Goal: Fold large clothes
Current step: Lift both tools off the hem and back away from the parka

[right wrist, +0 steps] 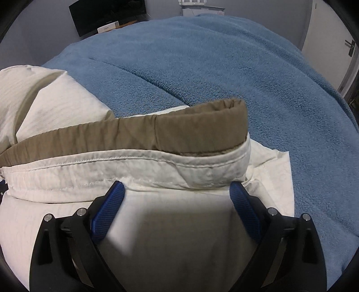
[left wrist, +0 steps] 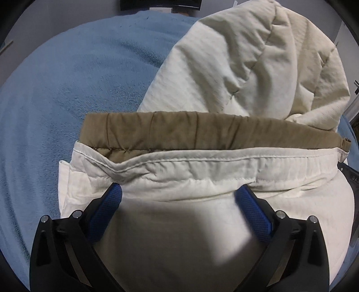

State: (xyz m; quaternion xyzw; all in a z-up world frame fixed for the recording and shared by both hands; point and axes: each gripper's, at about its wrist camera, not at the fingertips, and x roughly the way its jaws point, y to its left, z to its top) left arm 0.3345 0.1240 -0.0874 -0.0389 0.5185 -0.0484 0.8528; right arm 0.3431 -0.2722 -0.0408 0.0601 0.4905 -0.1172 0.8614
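A cream padded jacket (left wrist: 235, 67) with a tan-lined hem band (left wrist: 179, 132) lies on a blue fleece blanket (left wrist: 67, 89). My left gripper (left wrist: 179, 191) is open, its blue pads (left wrist: 107, 206) spread wide and touching the cream hem edge near the jacket's left end. My right gripper (right wrist: 177, 188) is open too, its pads (right wrist: 244, 206) spread at the same hem (right wrist: 157, 139) near its right corner. The jacket (right wrist: 56, 101) fills the lower part of both views. Cream fabric lies between both pairs of fingers.
The blue blanket (right wrist: 224, 67) covers the bed beyond and beside the jacket. A dark screen (right wrist: 107, 15) and a white box stand on furniture at the back. A door with a handle (right wrist: 350, 47) is at the far right.
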